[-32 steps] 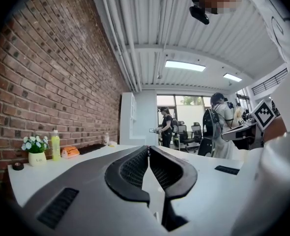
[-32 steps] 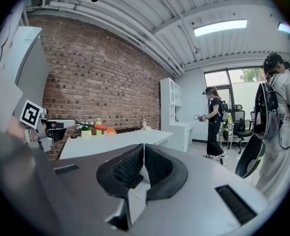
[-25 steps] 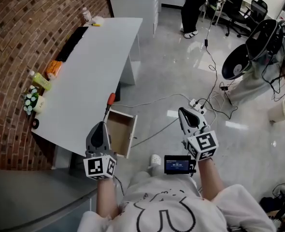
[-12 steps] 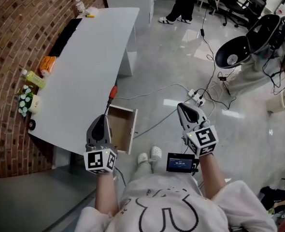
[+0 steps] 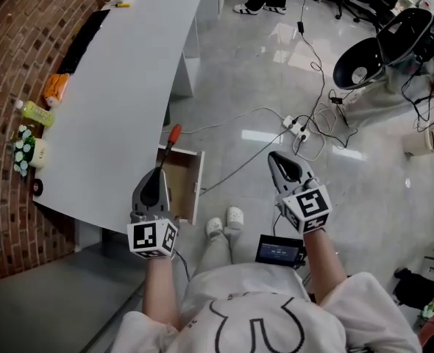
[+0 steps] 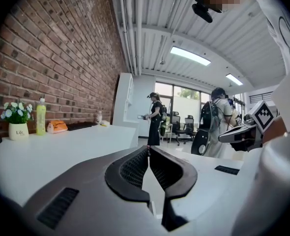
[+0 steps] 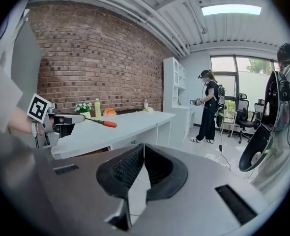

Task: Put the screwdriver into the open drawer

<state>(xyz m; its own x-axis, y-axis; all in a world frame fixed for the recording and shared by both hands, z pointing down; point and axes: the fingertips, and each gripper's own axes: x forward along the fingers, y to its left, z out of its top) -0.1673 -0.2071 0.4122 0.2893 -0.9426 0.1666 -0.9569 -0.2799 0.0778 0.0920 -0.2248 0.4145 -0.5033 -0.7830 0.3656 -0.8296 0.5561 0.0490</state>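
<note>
The screwdriver [image 5: 173, 136] has a red handle and a thin dark shaft. My left gripper [image 5: 160, 170] is shut on the shaft's tip, and the handle points away from me past the table edge. It hangs over the open drawer [image 5: 181, 169], a wooden box with a white front under the white table [image 5: 121, 87]. In the right gripper view the screwdriver [image 7: 107, 124] sticks out level from the left gripper [image 7: 75, 118]. My right gripper [image 5: 274, 157] is shut with nothing in it, over the floor to the right of the drawer. Its own jaws [image 7: 143, 146] meet at the tips.
A flower pot [image 5: 26, 151], a green bottle [image 5: 33, 112] and an orange packet [image 5: 55, 88] line the brick wall side of the table. Cables and a power strip [image 5: 298, 129] lie on the floor. A person [image 7: 208, 111] stands far off, and a black chair [image 5: 382, 50] is at the right.
Both grippers have sunk a little. The left one still grips the screwdriver and now sits closer over the drawer. The head view has shifted forward.
</note>
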